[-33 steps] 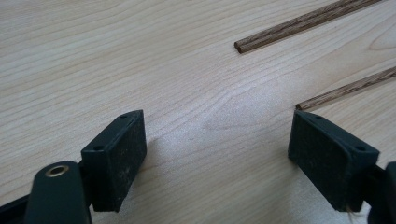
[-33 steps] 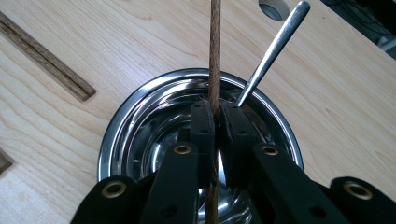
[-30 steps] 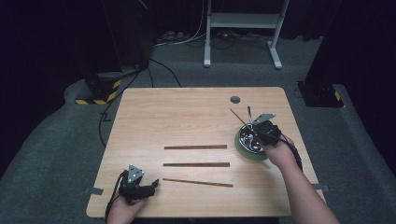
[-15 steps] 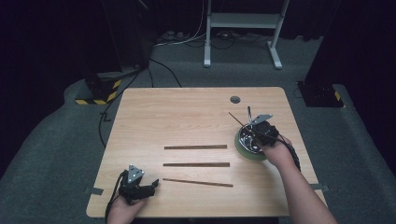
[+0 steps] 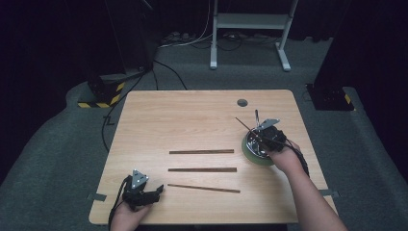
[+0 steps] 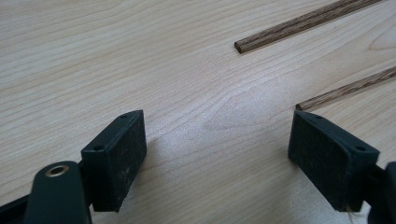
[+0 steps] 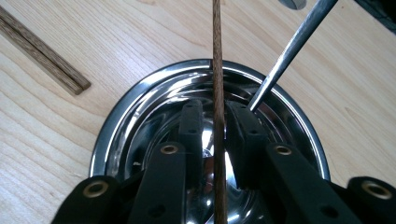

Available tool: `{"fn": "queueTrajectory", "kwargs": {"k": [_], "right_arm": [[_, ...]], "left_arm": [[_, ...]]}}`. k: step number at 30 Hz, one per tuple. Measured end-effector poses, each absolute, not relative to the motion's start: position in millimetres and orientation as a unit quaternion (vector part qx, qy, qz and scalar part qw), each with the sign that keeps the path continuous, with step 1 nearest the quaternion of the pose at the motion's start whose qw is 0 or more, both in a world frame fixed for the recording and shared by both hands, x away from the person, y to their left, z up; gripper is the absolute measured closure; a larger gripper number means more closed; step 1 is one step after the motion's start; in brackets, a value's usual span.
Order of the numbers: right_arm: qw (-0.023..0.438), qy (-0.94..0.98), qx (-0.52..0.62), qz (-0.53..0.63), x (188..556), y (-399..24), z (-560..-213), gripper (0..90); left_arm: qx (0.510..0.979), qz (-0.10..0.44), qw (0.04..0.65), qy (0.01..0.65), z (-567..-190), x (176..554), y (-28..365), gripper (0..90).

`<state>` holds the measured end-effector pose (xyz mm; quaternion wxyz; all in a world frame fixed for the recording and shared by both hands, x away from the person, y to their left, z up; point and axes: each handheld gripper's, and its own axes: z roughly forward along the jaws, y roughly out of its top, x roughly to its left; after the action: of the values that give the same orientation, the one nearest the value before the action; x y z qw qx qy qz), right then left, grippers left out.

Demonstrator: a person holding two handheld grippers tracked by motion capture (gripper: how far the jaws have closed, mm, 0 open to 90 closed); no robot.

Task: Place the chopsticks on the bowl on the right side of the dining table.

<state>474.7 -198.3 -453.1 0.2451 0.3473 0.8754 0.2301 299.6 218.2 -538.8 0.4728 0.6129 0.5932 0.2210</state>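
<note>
A steel bowl [image 5: 250, 153] with a green base stands at the table's right. A thin wooden stick [image 5: 245, 124] and a metal rod [image 5: 257, 117] lean out of it. My right gripper [image 5: 262, 139] points down into the bowl [image 7: 107, 140]. Its jaws have just been opening, and the stick [image 7: 218, 56] stands between them with a slim gap at each pad. The rod [image 7: 289, 51] passes to the right of the jaws. My left gripper [image 5: 156, 191] rests at the front left, open, with nothing but bare wood between its pads [image 6: 116, 163].
Three wooden sticks lie in parallel mid-table: far [image 5: 201, 151], middle [image 5: 202, 169], near [image 5: 203, 188]. The ends of two of them [image 6: 303, 21] [image 6: 350, 88] lie ahead of the left jaws. A round cable hole [image 5: 242, 102] sits near the far edge.
The stick in the bowl has leaned slightly further to the left. Both hands have kept their places.
</note>
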Motion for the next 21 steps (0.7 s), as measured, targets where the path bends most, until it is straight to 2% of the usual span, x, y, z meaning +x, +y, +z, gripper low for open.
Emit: {"fn": "queueTrajectory", "kwargs": {"k": [21], "right_arm": [[0.243,0.859,0.342,0.294,423.9,-186.1,-446.9,65.0]], "left_arm": [[0.614,0.221,0.472,0.593,-538.7,299.5,218.2,19.2]]}}
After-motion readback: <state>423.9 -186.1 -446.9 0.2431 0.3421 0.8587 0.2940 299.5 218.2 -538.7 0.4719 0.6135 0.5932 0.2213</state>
